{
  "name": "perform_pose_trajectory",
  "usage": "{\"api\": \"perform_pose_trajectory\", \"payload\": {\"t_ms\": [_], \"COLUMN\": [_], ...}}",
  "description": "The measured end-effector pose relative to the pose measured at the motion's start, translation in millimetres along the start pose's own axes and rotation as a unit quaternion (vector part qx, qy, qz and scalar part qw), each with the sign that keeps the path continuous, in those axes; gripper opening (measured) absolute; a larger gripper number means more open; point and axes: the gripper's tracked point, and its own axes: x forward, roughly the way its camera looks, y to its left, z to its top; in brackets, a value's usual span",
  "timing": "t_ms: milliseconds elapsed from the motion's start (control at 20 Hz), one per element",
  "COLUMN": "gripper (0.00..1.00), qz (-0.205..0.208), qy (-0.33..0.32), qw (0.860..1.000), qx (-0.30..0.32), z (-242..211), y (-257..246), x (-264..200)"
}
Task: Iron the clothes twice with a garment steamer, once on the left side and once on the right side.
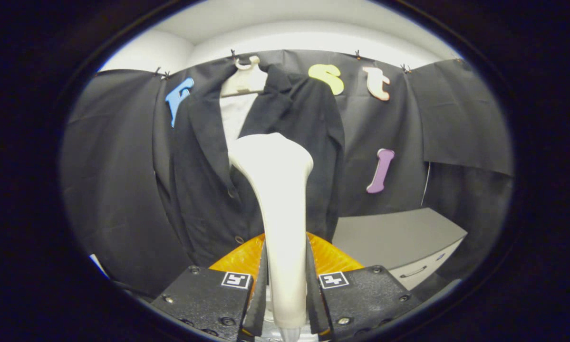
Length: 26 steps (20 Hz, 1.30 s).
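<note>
The claw (285, 289) is clenched on the handle of one garment steamer (277, 209), both fingers being pressed against its narrow lower part, one on each side; the handle is gripped low, presumably so that the broad head is left free to be brought against the cloth; the steamer is held upright, its flared head rising just ahead of the fingers and turned towards the clothes.

One dark jacket (204, 180) is hung beyond the steamer on one pale hanger (243, 78), which is hooked at the top of the booth wall; the hanging position is judged to be chosen so that the fabric falls flat and both front halves can be stroked downward; the jacket is worn open, and a strip of pale lining or shirt (235, 116) is seen between the lapels; two buttons can be counted on the front panel beside the steamer.

Whether the head is touching the cloth cannot be told, since the head hides the spot; it is lined up near the jacket's middle opening, so neither side pass can be judged as done.

One grey counter (399, 232) with one drawer handle (413, 272) is stood off to the side, beyond the fingers and well apart from the jacket.
</note>
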Motion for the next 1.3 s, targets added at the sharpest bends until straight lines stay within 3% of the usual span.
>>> {"api": "perform_pose_trajectory", "payload": {"t_ms": [350,600,1000,1300], "gripper": [0.39,0.39,0.39,0.39], "qz": [0.030,0.037,0.009,-0.003], "qy": [-0.066,-0.084,-0.059,-0.031], "qw": [0.997,0.996,0.998,0.999], "qx": [-0.013,-0.018,-0.025,-0.041], "z": [106.7,147.9,149.8,123.0], "y": [78.7,134.2,182.9,195.1], "x": [-3.8,10.6,55.7,75.2]}}
